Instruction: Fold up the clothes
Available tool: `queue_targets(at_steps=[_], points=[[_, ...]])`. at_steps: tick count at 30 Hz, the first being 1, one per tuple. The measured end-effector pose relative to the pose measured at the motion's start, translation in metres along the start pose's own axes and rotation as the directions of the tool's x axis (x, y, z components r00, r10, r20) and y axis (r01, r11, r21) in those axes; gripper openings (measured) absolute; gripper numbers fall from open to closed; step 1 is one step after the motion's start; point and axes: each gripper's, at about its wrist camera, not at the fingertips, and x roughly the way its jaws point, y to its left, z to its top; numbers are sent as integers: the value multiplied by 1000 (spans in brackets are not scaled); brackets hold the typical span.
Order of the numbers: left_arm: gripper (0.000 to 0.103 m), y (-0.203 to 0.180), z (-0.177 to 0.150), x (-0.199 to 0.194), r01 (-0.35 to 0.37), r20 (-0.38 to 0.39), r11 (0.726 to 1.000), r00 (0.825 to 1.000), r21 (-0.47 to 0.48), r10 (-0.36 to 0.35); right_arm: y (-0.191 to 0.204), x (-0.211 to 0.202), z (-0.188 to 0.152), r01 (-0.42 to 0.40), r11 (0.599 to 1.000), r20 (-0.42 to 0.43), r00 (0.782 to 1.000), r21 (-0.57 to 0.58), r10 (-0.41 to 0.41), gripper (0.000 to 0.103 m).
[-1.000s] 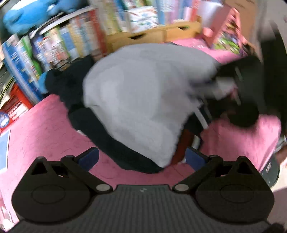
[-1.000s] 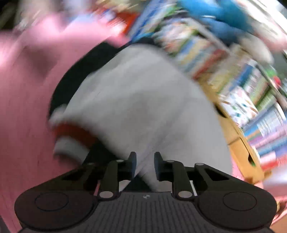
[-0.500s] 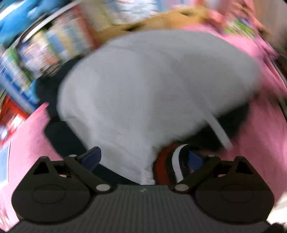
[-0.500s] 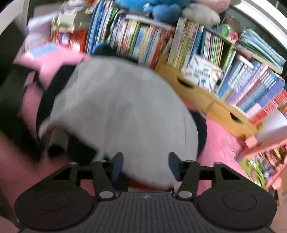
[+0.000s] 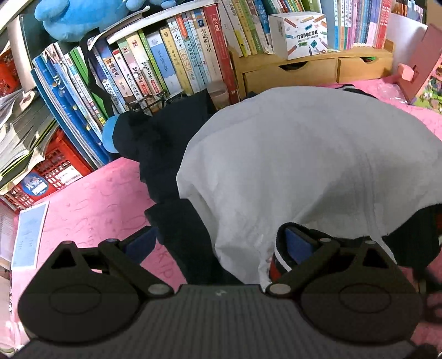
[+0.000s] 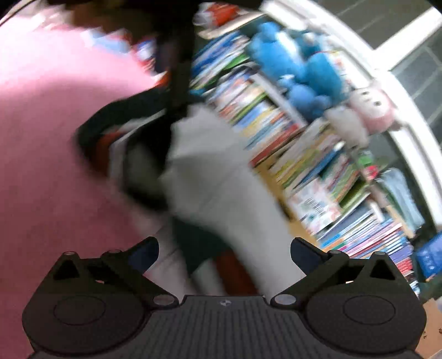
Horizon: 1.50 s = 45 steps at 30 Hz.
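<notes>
A grey-white and black garment (image 5: 298, 165) with a red, white and black striped cuff (image 5: 276, 265) lies in a heap on the pink cloth (image 5: 91, 210). My left gripper (image 5: 218, 244) is open, its jaws wide on either side of the garment's near edge, the right finger (image 5: 297, 244) against the cuff. In the blurred right wrist view the same garment (image 6: 215, 187) lies ahead, and my right gripper (image 6: 223, 252) is open and empty just above its near edge.
A shelf of upright books (image 5: 165, 63) and a wooden drawer unit (image 5: 304, 71) stand behind the garment. A blue plush toy (image 5: 80, 16) sits on top. A red crate (image 5: 55, 168) and a paper sheet (image 5: 27, 234) are at left.
My right gripper has opened from nearly shut to wide and let go of the garment, then swung aside. My left gripper has moved in close to the garment's near edge and cuff.
</notes>
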Motion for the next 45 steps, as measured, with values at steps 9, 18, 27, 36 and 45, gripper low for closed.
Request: queue_targets(at_steps=[9,18,27,36,45], points=[[102,-46,-24,-20,93,62,991,993,100,-99,-95,38,25,-110,873,-41,988,476,146,21],[103,8,0,-7,-212,76,976,974,-55,216,-110,34,6,8,898,-115,992,439,47,47],[103,29,-2,-64,-261,196,965,946,-3,257,-80,22,-23,21,935,-194,980,355,51,54],[103,75,-15,-154,-120,272,981,949,-155,159,-144,-54,4,187,876,-68,982,444,-175,80],[101,90,-39,-155,-161,231,970,952,-184,202,-22,-52,38,-63,950,-17,997,306,71,82]])
